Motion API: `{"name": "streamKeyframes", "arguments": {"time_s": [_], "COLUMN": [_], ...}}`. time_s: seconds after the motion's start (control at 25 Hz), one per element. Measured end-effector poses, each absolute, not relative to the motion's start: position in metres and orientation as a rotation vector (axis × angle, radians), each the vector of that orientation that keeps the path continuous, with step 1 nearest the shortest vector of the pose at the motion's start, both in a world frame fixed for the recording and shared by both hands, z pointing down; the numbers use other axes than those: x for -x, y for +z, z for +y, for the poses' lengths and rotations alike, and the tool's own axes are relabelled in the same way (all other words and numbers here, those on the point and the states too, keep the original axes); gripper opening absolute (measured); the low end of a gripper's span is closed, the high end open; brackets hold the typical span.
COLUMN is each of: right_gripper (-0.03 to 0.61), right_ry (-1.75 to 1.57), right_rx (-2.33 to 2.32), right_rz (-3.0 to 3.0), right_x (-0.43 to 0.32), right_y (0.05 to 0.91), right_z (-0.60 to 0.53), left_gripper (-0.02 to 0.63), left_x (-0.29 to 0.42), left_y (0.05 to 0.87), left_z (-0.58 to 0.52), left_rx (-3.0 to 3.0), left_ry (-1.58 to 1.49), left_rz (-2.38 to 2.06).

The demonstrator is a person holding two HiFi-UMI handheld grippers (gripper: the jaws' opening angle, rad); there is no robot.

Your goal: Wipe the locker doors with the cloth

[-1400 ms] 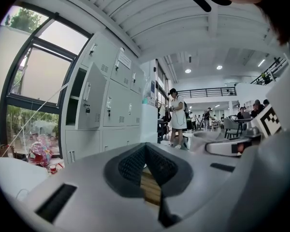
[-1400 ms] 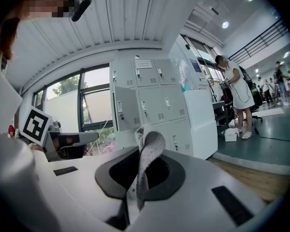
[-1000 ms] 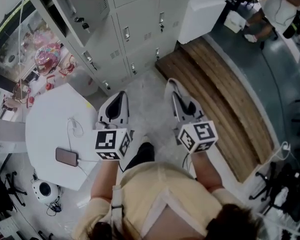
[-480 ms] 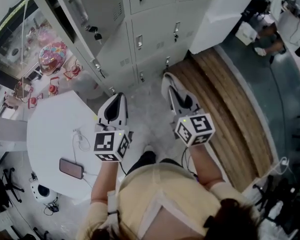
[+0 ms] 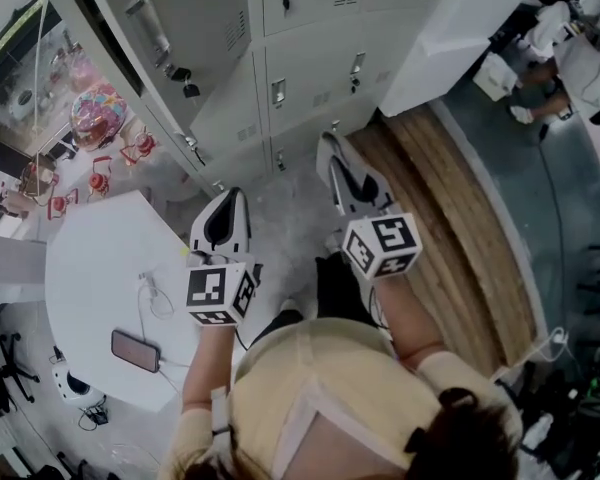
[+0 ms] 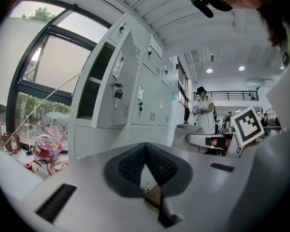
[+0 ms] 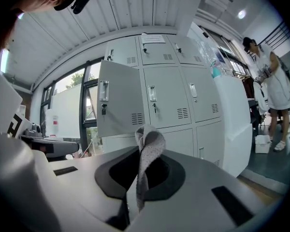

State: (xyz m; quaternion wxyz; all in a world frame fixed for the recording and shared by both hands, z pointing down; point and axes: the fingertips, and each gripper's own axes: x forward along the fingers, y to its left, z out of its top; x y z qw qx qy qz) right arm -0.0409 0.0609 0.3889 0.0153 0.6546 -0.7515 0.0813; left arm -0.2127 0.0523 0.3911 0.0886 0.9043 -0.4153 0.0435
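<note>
Jaws, right gripper [image 7: 138, 151]: clenched on the grey cloth [image 7: 151, 144], one fold poking up above the tips. Jaws, left gripper [image 6: 146, 151]: pressed together, nothing between. Both held in the air, facing the grey locker doors [image 7: 170, 100], apart from them; cloth touching none. One upper door [image 7: 117, 103] swung open.
</note>
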Motion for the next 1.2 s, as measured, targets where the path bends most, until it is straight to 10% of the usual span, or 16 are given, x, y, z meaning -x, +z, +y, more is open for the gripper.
{"name": "streamKeyframes", "arguments": {"time_s": [1.2], "right_gripper": [0.009], "right_ry": [0.214], "right_rx": [-1.402], "right_rz": [-2.689], "right_x": [-0.004], "right_y": [0.423], "right_z": [-0.177], "left_gripper": [-0.015], "left_x": [0.119], "left_y": [0.404], "left_z": [-0.118], "left_rx": [-2.418], "left_ry": [0.072], "left_rz": [-1.718]}}
